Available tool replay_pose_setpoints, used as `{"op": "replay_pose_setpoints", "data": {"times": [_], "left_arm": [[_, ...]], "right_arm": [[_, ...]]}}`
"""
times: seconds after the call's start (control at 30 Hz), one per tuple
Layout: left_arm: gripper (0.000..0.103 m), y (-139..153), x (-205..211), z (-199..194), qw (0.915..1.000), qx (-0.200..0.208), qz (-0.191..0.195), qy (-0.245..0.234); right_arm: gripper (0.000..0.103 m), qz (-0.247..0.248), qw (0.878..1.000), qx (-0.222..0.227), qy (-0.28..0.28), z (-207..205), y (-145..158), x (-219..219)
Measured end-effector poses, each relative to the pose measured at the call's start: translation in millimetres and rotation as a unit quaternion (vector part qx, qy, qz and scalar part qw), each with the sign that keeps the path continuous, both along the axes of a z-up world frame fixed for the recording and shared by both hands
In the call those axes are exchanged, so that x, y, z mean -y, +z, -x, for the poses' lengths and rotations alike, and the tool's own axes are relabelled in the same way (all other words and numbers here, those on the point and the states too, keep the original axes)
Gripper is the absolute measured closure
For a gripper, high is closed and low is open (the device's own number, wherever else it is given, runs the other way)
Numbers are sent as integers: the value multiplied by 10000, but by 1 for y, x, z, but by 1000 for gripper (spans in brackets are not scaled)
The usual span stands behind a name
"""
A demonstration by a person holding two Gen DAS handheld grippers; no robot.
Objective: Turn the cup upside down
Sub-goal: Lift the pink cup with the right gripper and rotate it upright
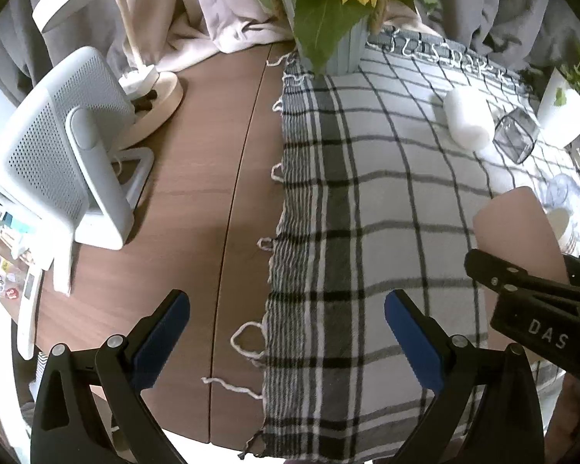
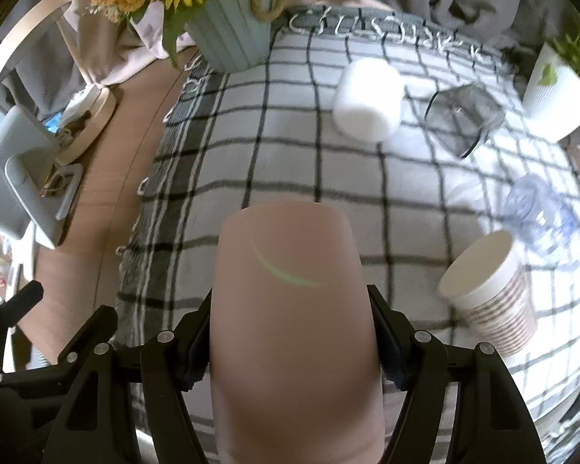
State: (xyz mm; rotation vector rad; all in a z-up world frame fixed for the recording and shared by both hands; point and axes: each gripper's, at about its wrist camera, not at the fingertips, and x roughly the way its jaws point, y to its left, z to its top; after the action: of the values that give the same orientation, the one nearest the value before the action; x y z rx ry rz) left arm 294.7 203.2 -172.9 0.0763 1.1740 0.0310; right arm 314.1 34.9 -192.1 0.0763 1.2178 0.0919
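A pink cup (image 2: 293, 309) is clamped between the fingers of my right gripper (image 2: 291, 332), above the checked cloth (image 2: 290, 162). Its flat end points away from the camera; I cannot tell if that end is the base or the mouth. The same pink cup (image 1: 517, 239) shows at the right edge of the left wrist view, with the right gripper's black fingers (image 1: 529, 290) around it. My left gripper (image 1: 286, 332) is open and empty, low over the left edge of the cloth (image 1: 367, 193).
On the cloth lie a white cup (image 2: 367, 100) on its side, a clear glass (image 2: 463, 116) on its side, a clear plastic cup (image 2: 541, 212) and a striped paper cup (image 2: 490, 294). A sunflower pot (image 2: 232, 38), a white plant pot (image 2: 556, 92), a fan (image 1: 58, 162) and a wooden stand (image 1: 154, 92) stand around.
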Motion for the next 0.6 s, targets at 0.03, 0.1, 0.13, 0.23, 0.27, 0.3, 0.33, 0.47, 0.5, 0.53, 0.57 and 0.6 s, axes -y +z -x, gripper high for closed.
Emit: {"op": "replay_pose_setpoints", "data": {"times": [0.03,0.1,0.13,0.23,0.27,0.3,0.33,0.47,0.5,0.53,0.57,0.6], "left_arm": [[0,-2,0,1,10000,-34,-21,-16],[0,-5,-1,4,9999,-93,-49,-50],[0,-6,-1,4,9999,-121,-66,-56],[0,-9,-4,6,9998,-155,-113,-44],[0,-10,-4,7,9998,-175,-123,-43],[0,-12,-5,7,9997,-194,-123,-44],[0,-12,-5,7,9997,-196,-137,-60],[0,-14,-3,8,9995,-198,-203,-100],[0,-15,-2,9,9995,-207,-216,-112],[0,-15,-1,9,9994,-219,-220,-128],[0,-15,0,9,9994,-222,-216,-139],[0,-16,0,10,9994,-228,-218,-146]], "right_arm": [[33,-48,10000,-33,-8,1,-3,-1],[33,-162,9998,-115,-10,2,-11,-3],[33,-202,9997,-154,-23,2,-14,-3],[33,-296,9992,-265,-64,3,-24,-5],[33,-294,9991,-291,-63,2,-26,-6],[33,-294,9990,-322,-73,2,-28,-7],[33,-304,9989,-345,-75,2,-31,-7],[33,-317,9985,-427,-88,1,-40,-9],[33,-311,9985,-453,-83,1,-42,-9],[33,-308,9984,-475,-72,1,-44,-9],[33,-310,9982,-506,-64,1,-46,-9],[33,-321,9980,-544,-63,1,-48,-9]]}}
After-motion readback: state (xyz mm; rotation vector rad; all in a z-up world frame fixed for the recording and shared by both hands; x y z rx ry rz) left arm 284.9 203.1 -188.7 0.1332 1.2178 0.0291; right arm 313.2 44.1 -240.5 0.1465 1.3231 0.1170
